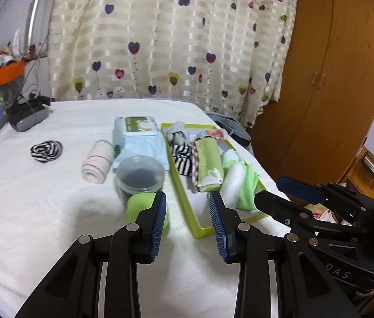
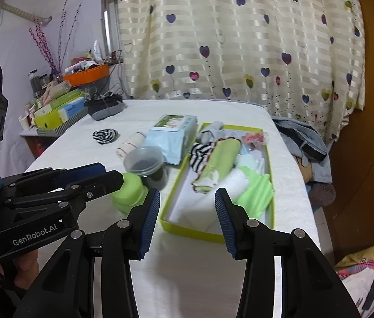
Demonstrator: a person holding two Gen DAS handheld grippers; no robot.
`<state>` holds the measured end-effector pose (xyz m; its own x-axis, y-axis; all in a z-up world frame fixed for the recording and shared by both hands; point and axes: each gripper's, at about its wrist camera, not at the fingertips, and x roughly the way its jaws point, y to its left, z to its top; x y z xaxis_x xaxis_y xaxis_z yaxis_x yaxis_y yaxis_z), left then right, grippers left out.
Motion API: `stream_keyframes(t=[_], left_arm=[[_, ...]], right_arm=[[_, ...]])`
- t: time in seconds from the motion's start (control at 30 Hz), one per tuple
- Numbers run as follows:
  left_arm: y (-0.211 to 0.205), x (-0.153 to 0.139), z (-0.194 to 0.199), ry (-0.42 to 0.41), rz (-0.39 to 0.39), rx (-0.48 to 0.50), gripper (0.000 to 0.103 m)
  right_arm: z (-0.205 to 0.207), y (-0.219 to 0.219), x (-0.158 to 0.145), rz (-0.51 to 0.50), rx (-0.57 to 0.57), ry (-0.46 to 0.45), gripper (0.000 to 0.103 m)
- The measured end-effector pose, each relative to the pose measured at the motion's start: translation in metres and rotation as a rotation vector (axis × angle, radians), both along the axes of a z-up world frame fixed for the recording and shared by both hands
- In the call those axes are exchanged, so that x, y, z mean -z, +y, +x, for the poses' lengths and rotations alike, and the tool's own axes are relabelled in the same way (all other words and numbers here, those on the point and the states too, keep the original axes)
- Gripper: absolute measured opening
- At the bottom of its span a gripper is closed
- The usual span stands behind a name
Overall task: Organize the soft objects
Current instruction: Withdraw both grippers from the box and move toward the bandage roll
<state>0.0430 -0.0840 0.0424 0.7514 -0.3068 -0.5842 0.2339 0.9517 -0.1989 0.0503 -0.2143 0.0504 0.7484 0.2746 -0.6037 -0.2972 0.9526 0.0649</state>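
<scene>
— Right, left wrist view: what's on the white bench (image 1: 41,212)?
— One green box (image 1: 184,206) holding folded cloths (image 1: 209,164), one striped sock ball (image 1: 46,150), one cream roll (image 1: 97,165), one wipes pack (image 1: 140,140), one lidded jar (image 1: 140,173), one green tub (image 1: 139,206). Left gripper (image 1: 188,225) fingers wide apart, holding nothing; "DAS" reads on the right gripper (image 1: 279,193).
— Right wrist view?
— Right gripper (image 2: 187,222) level, fingers spread, empty, over the box's near end. Left gripper (image 2: 104,177) reads "GenRobot.AI".
</scene>
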Motion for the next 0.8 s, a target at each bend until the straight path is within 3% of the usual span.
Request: stream_keyframes(t=[0.8], left_arm=[[0.054, 0.003, 0.008, 0.016, -0.01, -0.112, 0.032]], right_arm=[[0.012, 0.051, -0.004, -0.024, -0.106, 0.0, 0.045]])
